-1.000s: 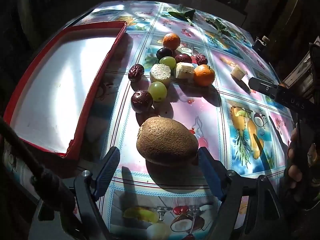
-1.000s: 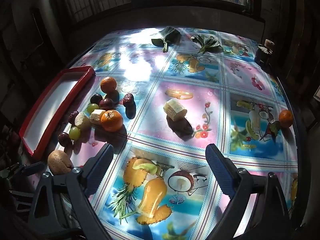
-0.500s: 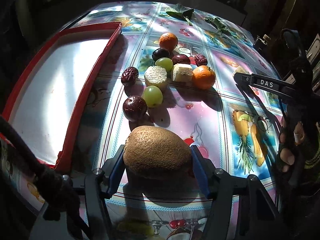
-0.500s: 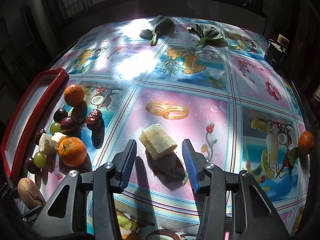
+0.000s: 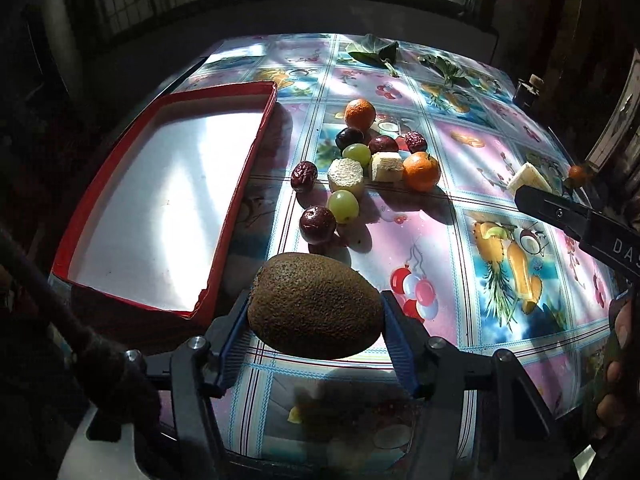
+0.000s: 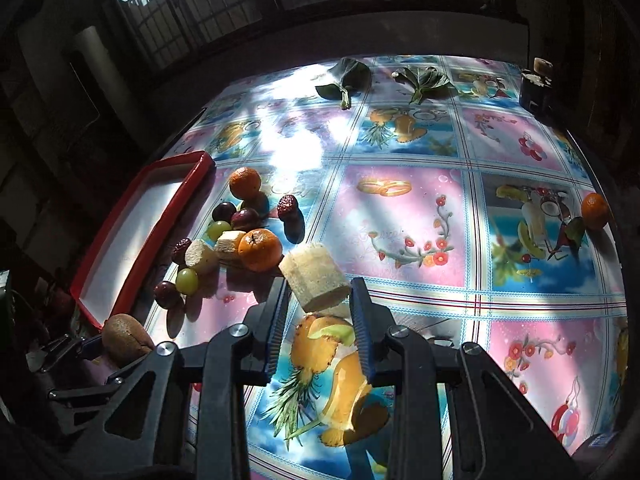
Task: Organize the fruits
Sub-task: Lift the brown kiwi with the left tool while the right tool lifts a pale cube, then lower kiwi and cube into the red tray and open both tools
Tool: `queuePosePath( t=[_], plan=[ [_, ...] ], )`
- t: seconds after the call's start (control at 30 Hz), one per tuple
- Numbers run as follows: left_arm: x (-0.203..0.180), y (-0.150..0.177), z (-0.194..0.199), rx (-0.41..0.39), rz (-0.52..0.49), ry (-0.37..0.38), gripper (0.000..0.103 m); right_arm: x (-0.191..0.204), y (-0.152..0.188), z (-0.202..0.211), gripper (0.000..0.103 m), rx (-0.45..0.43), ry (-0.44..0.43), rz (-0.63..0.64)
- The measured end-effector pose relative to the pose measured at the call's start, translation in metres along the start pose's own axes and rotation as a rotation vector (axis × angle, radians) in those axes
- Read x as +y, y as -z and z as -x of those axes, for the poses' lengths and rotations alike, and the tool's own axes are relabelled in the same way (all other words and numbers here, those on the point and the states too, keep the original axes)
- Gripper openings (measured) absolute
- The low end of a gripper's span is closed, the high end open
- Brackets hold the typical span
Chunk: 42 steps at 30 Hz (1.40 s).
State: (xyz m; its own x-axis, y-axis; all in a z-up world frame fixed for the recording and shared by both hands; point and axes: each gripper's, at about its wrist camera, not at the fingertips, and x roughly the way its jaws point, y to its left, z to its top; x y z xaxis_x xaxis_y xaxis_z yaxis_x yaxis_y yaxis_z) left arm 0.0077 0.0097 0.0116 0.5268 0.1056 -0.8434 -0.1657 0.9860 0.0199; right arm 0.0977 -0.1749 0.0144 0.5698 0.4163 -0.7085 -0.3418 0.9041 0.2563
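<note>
My left gripper [image 5: 315, 314] is shut on a brown kiwi [image 5: 314, 306] and holds it above the table beside the near corner of the red tray [image 5: 240, 192]. My right gripper [image 6: 320, 298] is shut on a pale banana chunk [image 6: 316, 276], lifted off the table; the chunk also shows in the left wrist view [image 5: 527, 178]. A cluster of fruit lies right of the tray: two oranges [image 5: 421, 171], green grapes [image 5: 343, 206], dark plums [image 5: 318, 219], red dates [image 5: 304, 176] and two pale chunks [image 5: 346, 174].
The tray's white floor [image 5: 160, 208] holds nothing. Another small orange [image 6: 595, 211] sits at the table's right edge. Green leaves [image 6: 344, 80] and a dark jar [image 6: 536, 88] are at the far side. The table carries a fruit-print cloth [image 6: 400, 220].
My left gripper closed on the kiwi and lifted it. My right gripper moved in over the banana chunk, closed on it and raised it.
</note>
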Motion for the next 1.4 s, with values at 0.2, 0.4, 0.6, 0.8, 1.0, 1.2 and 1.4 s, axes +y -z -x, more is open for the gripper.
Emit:
queuePosePath(
  t=[0.2,0.4,0.6,0.8,1.0,1.2,1.4],
  plan=[
    [0.024,0.002,0.012,-0.003,0.037,-0.036,0.061,0.032,0.017,0.013,0.033,0.042,-0.042,0.038],
    [0.043,0.007,0.016,0.030,0.074,-0.056,0.061,0.060,0.021,0.015,0.033,0.079,-0.096,0.052],
    [0.062,0.011,0.015,0.000,0.124,-0.033,0.061,0.085,0.023,0.009,0.033,0.104,-0.108,0.096],
    [0.079,0.015,0.018,-0.019,0.162,-0.013,0.061,0.102,0.024,0.004,0.033,0.120,-0.113,0.113],
    [0.113,0.007,0.015,-0.022,0.243,-0.035,0.061,0.113,0.023,-0.001,0.033,0.124,-0.124,0.126],
    [0.157,-0.013,0.003,-0.025,0.325,-0.080,0.061,0.147,0.013,-0.017,0.033,0.128,-0.203,0.140],
    [0.180,-0.023,-0.019,0.009,0.351,-0.074,0.061,0.203,-0.003,-0.061,0.033,0.173,-0.267,0.189]
  ],
)
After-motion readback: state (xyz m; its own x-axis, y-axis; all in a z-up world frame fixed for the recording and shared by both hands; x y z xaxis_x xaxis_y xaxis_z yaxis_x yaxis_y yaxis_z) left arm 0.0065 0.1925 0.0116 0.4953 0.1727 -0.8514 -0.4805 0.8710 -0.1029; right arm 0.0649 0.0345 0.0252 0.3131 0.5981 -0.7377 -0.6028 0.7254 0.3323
